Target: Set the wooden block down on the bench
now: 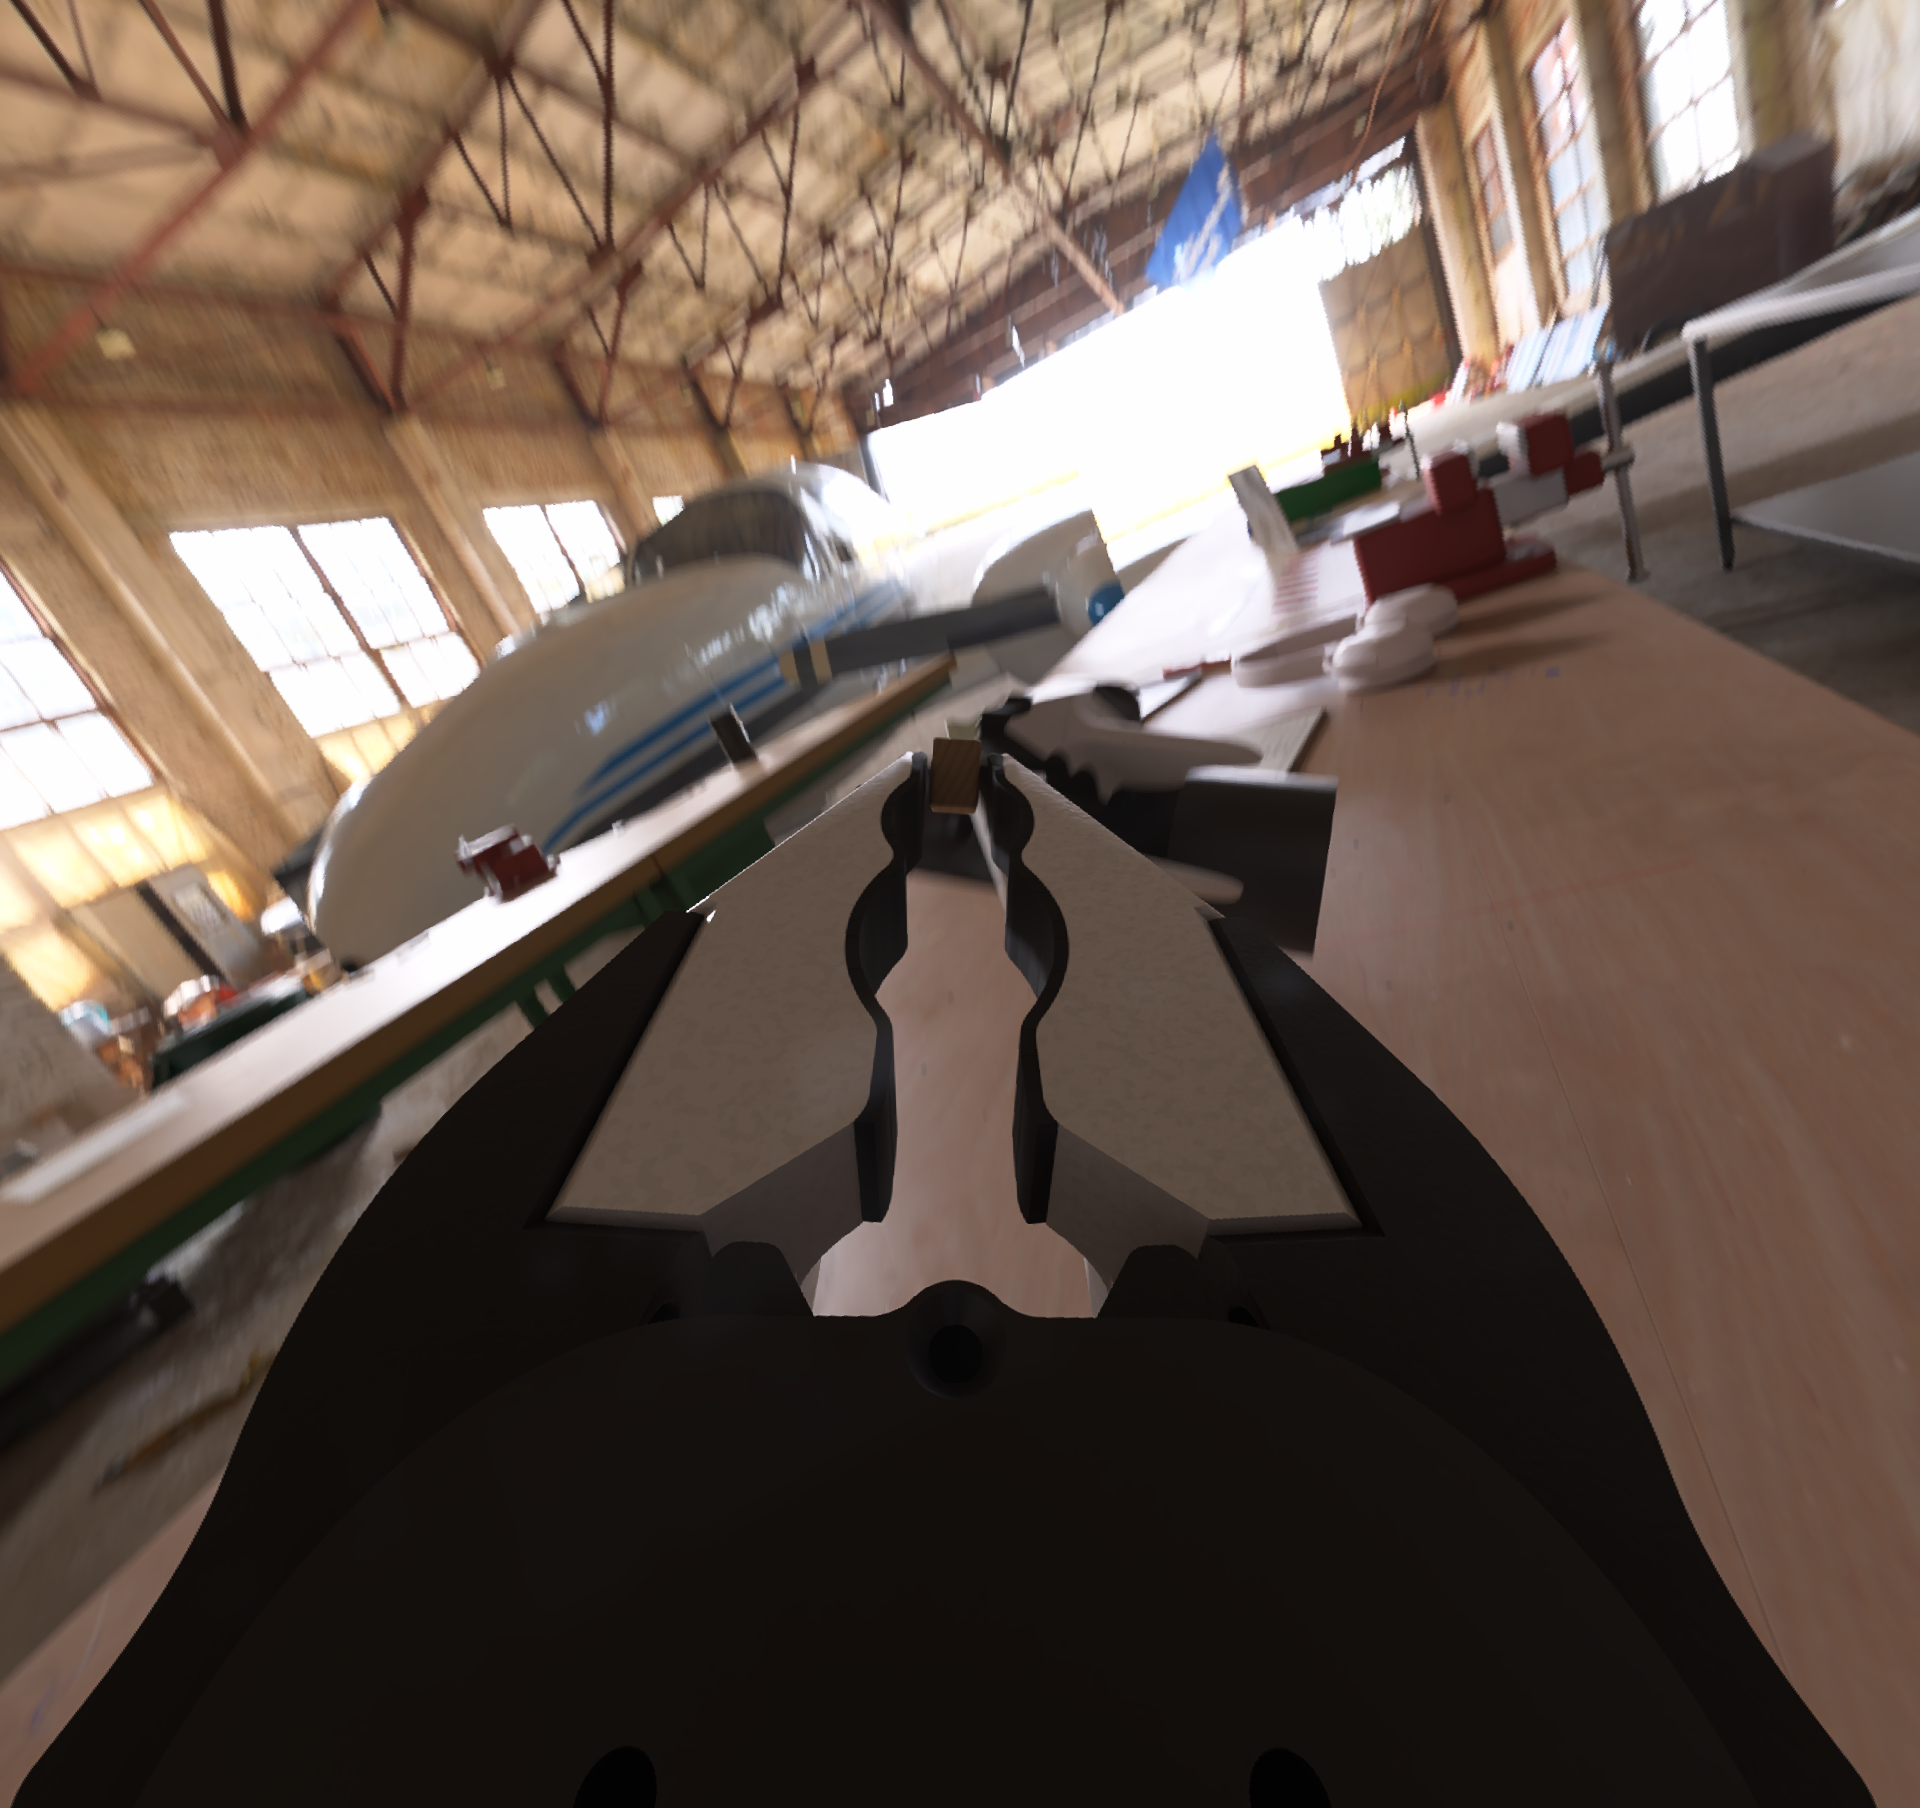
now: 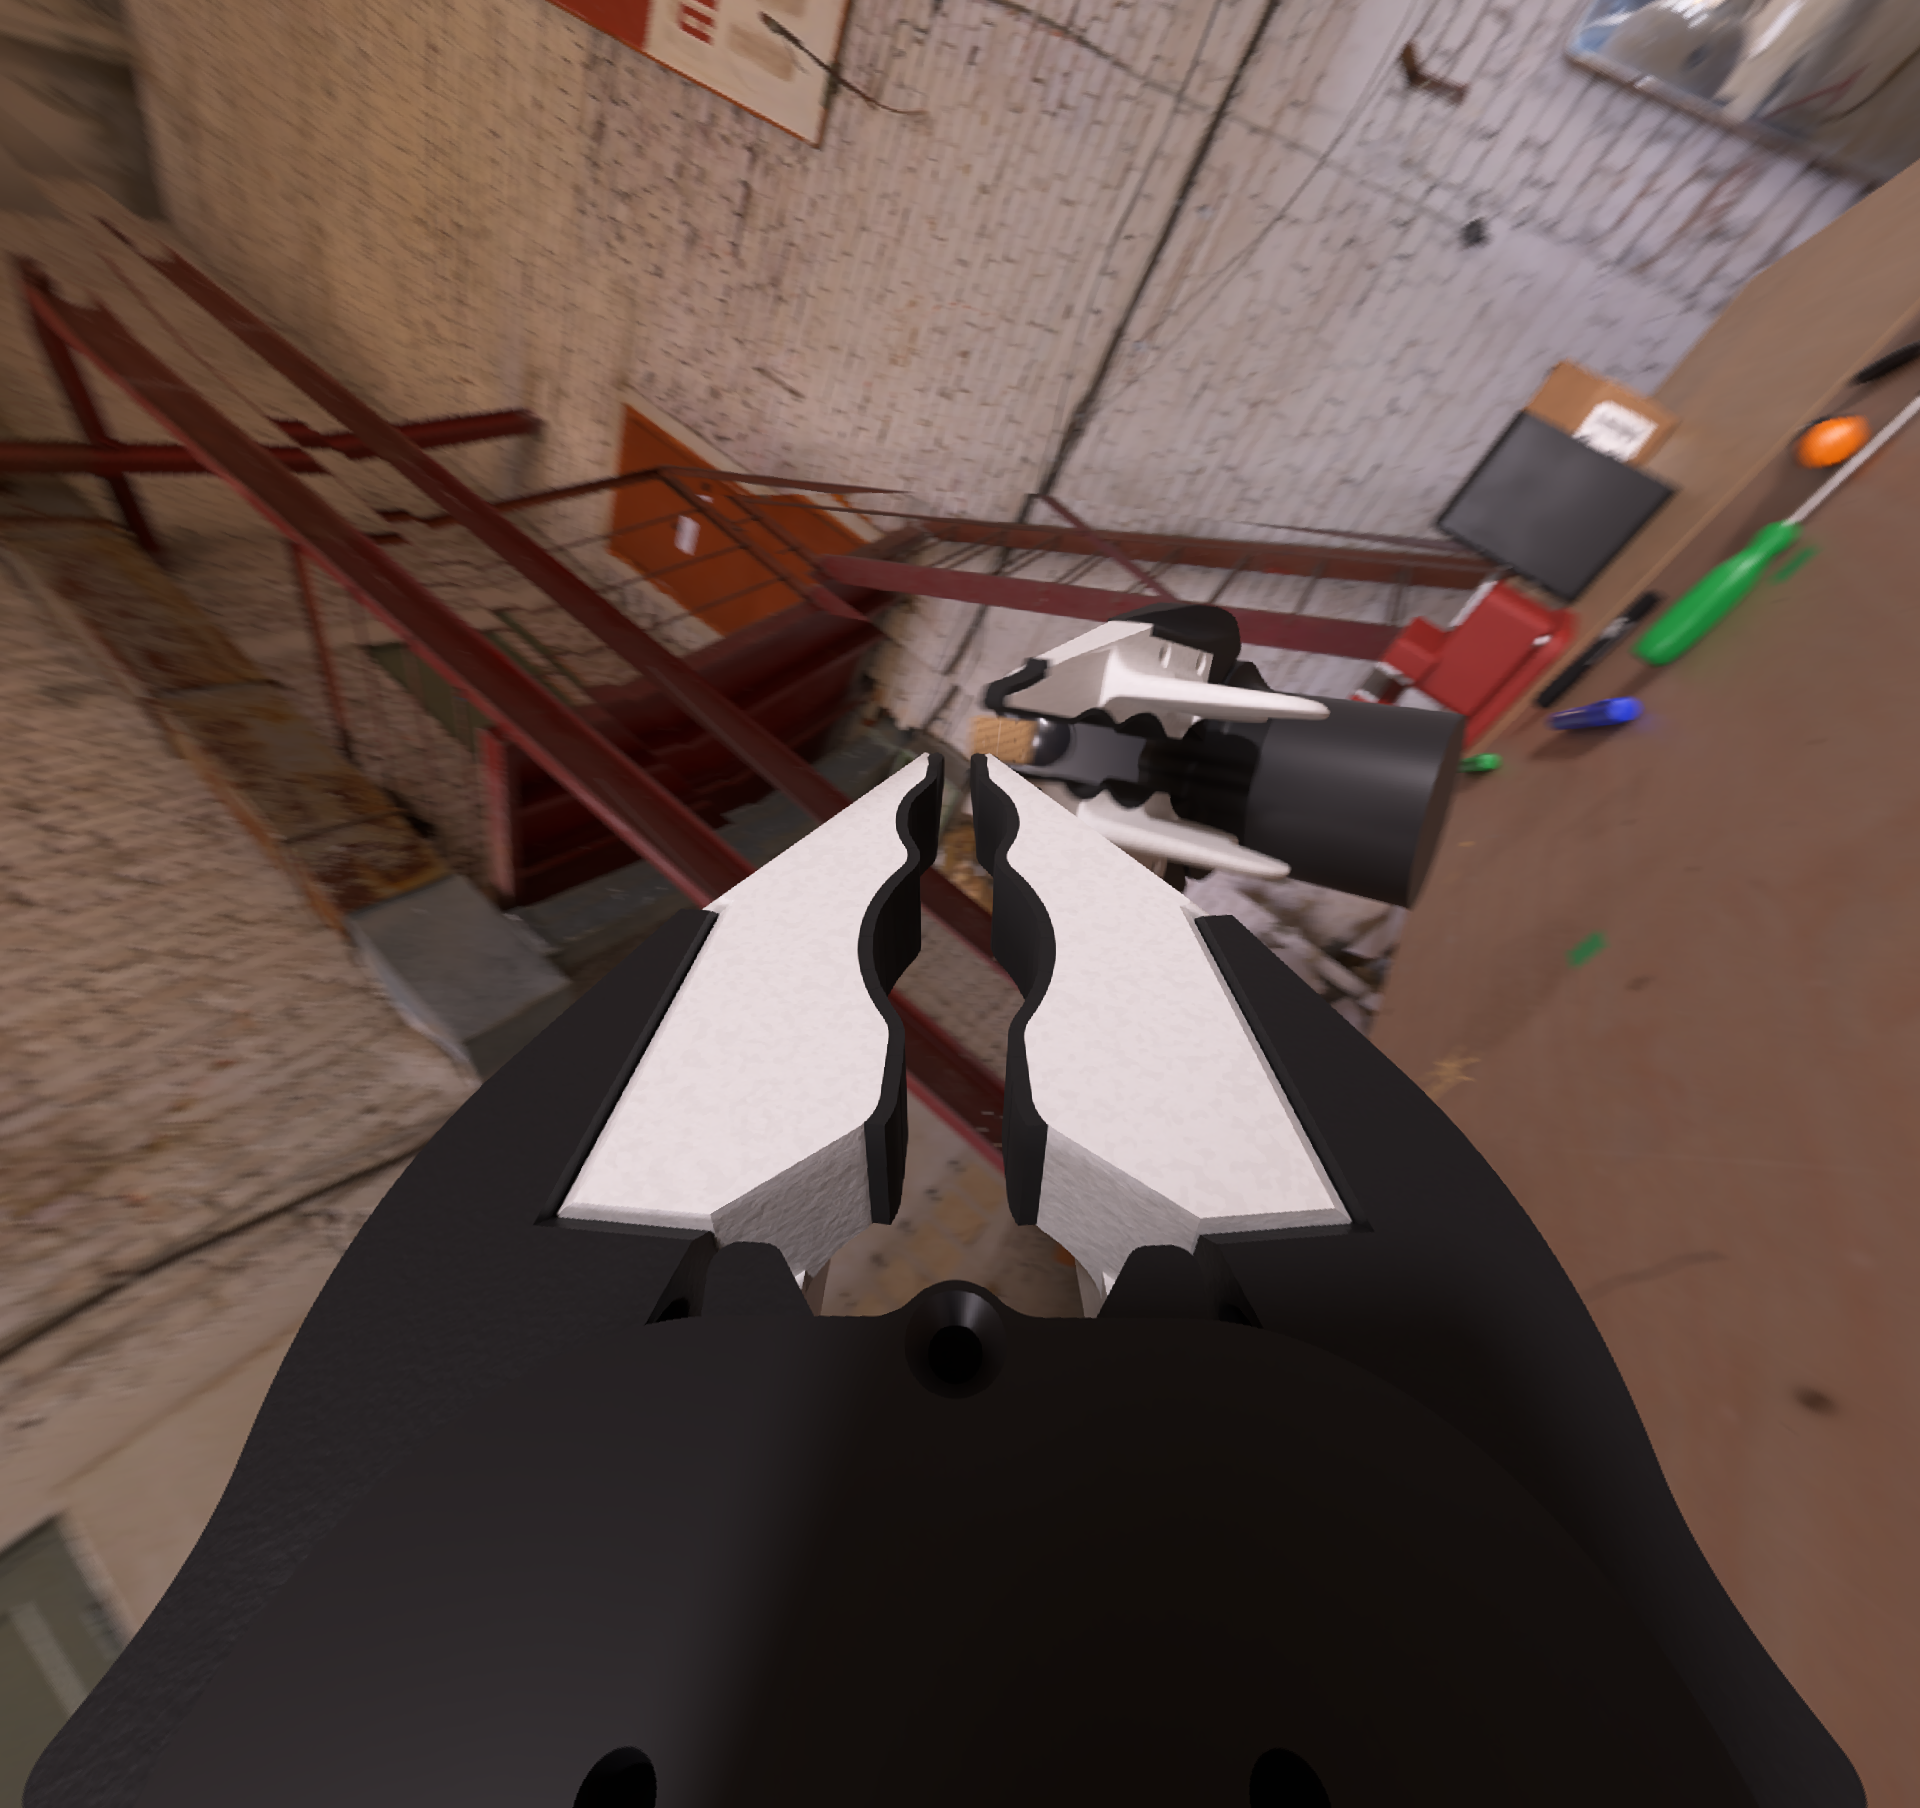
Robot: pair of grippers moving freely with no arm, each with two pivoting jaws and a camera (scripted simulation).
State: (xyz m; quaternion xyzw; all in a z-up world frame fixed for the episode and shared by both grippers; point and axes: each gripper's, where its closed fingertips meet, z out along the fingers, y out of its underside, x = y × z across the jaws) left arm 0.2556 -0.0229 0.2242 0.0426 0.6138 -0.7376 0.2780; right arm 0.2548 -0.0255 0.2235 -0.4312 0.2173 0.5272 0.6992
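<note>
My left gripper (image 1: 956, 771) is shut on a small wooden block (image 1: 956, 774), pinched between its fingertips. The block is in the air, off the pale wooden bench (image 1: 1610, 1083) that runs along the right. My right gripper (image 2: 956, 771) is shut and empty, its tips almost touching. It shows just beyond the block in the left wrist view (image 1: 1023, 724), pointing at it from the right. In the right wrist view, the left gripper (image 2: 1013, 724) lies sideways ahead with the block (image 2: 1000, 732) at its tips, beside the brown bench (image 2: 1662, 1083).
A red vise (image 1: 1444, 532) and white parts (image 1: 1387, 641) stand far along the bench. A green screwdriver (image 2: 1714, 605), a blue pen (image 2: 1595, 714), an orange ball (image 2: 1834, 439) and a red box (image 2: 1475, 646) lie on it. A second table (image 1: 416, 989) runs left.
</note>
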